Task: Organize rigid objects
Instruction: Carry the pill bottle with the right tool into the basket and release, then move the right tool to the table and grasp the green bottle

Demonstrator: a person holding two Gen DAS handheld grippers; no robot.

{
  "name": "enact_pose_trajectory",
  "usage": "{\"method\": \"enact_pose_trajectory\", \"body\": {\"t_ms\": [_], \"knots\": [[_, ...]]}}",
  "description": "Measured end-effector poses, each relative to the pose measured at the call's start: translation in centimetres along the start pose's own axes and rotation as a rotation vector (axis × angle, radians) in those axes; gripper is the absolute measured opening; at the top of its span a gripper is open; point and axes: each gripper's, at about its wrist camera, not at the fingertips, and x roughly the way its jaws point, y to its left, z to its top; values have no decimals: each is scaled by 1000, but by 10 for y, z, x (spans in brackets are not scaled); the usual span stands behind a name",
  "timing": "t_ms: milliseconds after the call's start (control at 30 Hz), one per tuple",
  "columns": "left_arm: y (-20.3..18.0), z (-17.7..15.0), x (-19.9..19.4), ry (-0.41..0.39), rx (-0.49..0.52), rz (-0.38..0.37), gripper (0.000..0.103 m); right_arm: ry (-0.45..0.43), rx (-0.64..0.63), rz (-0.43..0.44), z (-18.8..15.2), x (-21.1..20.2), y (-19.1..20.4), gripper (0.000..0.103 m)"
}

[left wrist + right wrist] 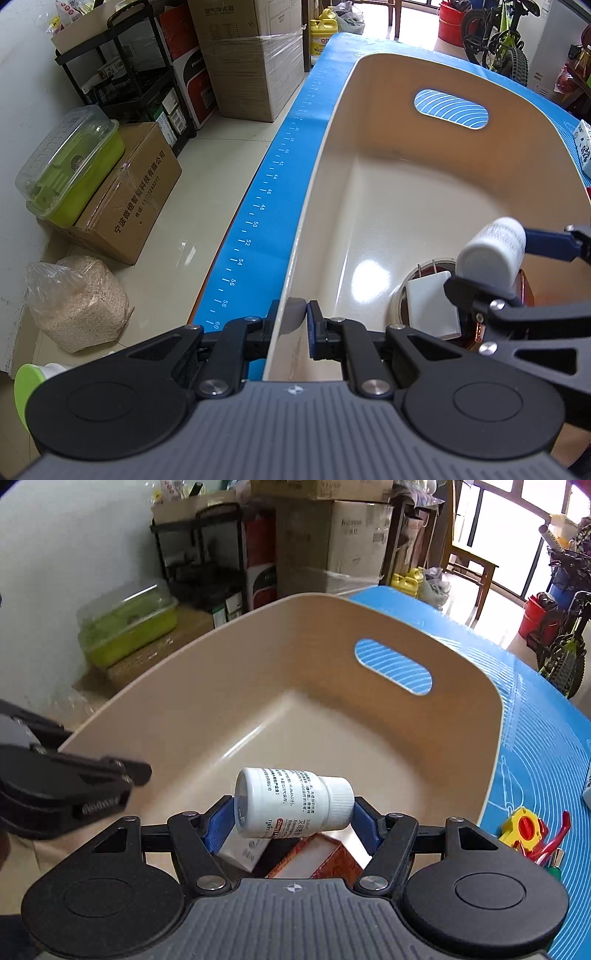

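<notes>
**A:** What sits nearest in the right wrist view?

**B:** The right hand-held gripper (293,812), low in the centre of the frame, is clamped on a white pill bottle (291,803). The bottle lies sideways between the blue pads, base at the left pad, ribbed cap at the right. It hangs above the near end of the beige tub (495,716), not yet set down.

**A:** And the other one?

**B:** In the left wrist view, bottom centre, the left hand-held gripper (295,326) is closed on the tub's near rim, steadying it, I judge.

**A:** What is already inside the tub?

**B:** At lower right of the left wrist view, a white plug adapter (432,306) rests on a roll of tape (400,295), beside a reddish-brown box (526,291). The far end of the tub is bare.

**A:** What remains outside?

**B:** On the blue surface (535,738), at the lower right edge of the right wrist view, lies a yellow and red toy (522,829). Farther off, at the right edge of the left wrist view, a small white carton (583,147) stands beside the tub.

**A:** So how far along?

**B:** Partway, by my judgement: a few things stowed, the bottle about to join them, at least two left.
</notes>
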Motion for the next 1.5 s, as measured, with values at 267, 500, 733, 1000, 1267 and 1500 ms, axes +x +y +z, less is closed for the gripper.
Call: {"method": "enact_pose_trajectory", "body": {"t_ms": [267, 500, 733, 1000, 1267, 1500], "knots": [[0, 0, 0, 1, 1, 2, 15, -42, 38, 21, -4, -22, -10, 76], [0, 1, 0, 1, 0, 1, 15, -141, 140, -3, 0, -59, -47, 80], [0, 1, 0, 1, 0, 1, 16, -205, 282, -83, -9, -87, -108, 81], [0, 1, 0, 1, 0, 1, 16, -187, 418, -248, -47, -79, -180, 81], [0, 1, 0, 2, 0, 2, 16, -133, 483, -376, -83, -51, -218, 79], [-1, 0, 0, 2, 2, 4, 16, -66, 525, -394, -103, -15, -242, 74]]}}
